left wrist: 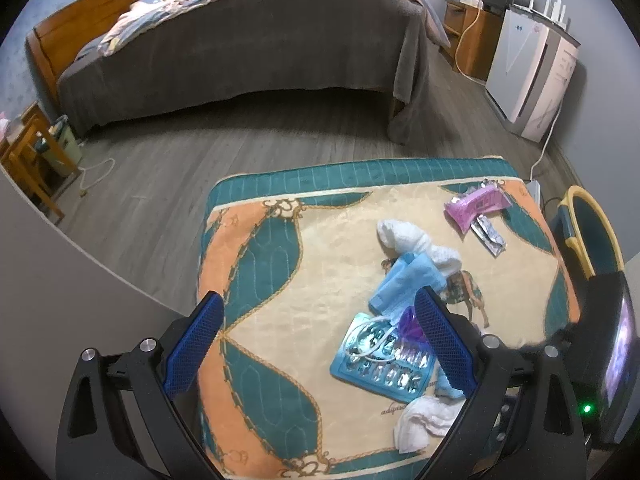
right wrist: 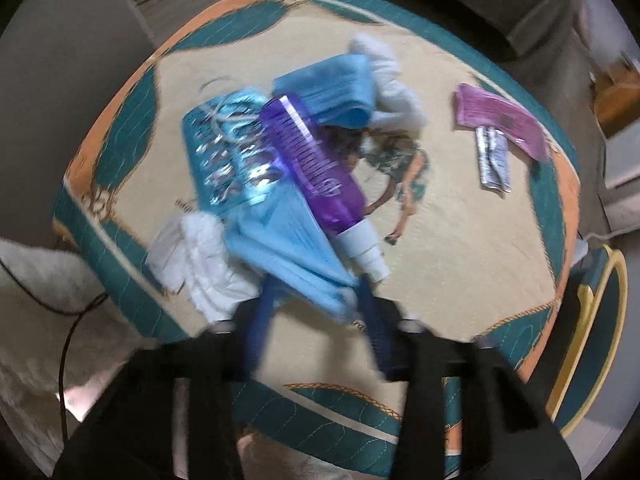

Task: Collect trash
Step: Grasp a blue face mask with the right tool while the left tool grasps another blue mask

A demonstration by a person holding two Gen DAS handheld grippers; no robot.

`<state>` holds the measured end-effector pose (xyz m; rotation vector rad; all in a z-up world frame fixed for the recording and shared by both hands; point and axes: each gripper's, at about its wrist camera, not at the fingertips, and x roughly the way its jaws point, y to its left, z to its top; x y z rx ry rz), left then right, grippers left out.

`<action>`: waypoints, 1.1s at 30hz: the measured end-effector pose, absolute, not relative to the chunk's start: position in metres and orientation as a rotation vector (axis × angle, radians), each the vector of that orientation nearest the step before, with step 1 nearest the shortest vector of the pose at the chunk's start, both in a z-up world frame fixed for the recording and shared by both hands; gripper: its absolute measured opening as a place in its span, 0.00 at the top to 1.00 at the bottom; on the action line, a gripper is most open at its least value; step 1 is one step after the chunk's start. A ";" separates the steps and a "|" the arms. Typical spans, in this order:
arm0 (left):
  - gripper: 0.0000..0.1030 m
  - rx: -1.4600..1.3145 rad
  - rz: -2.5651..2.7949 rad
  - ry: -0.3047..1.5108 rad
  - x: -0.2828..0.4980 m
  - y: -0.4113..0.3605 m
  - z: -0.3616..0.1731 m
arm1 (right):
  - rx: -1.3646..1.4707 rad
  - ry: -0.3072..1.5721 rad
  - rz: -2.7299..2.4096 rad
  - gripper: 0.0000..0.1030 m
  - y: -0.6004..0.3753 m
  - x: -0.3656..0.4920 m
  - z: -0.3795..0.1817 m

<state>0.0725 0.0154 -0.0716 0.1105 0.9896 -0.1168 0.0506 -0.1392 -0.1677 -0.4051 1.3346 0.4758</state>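
Right gripper (right wrist: 316, 296) pinching blue mask (right wrist: 288, 240) under purple bottle (right wrist: 316, 168); left gripper (left wrist: 320, 340) spread.

Left tongs (left wrist: 320, 344): blue-padded fingers spread wide above the table.
Table (left wrist: 280, 264): teal, orange and cream quilted cover.
Litter: shiny blue blister pack (left wrist: 380, 356), light blue face mask (left wrist: 404, 280), crumpled white tissues (left wrist: 416, 240), pink foil wrapper (left wrist: 478, 204).
Purple item (left wrist: 412, 322): possibly a bottle, mostly hidden.

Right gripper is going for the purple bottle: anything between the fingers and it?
Yes. A blue face mask lies under the right gripper, between its fingertips and the purple bottle just beyond. The view is blurred, so contact is unclear.
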 end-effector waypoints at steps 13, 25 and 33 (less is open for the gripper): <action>0.08 0.157 -0.112 1.018 0.073 0.004 -0.083 | -0.180 1.211 0.358 0.96 -0.196 0.068 -0.104; 0.08 0.169 -0.232 1.089 0.094 -0.034 -0.120 | -0.018 1.197 0.199 0.96 -0.249 0.107 -0.103; 0.10 0.229 -0.325 1.131 0.110 -0.065 -0.141 | 0.023 1.249 0.181 0.96 -0.275 0.127 -0.126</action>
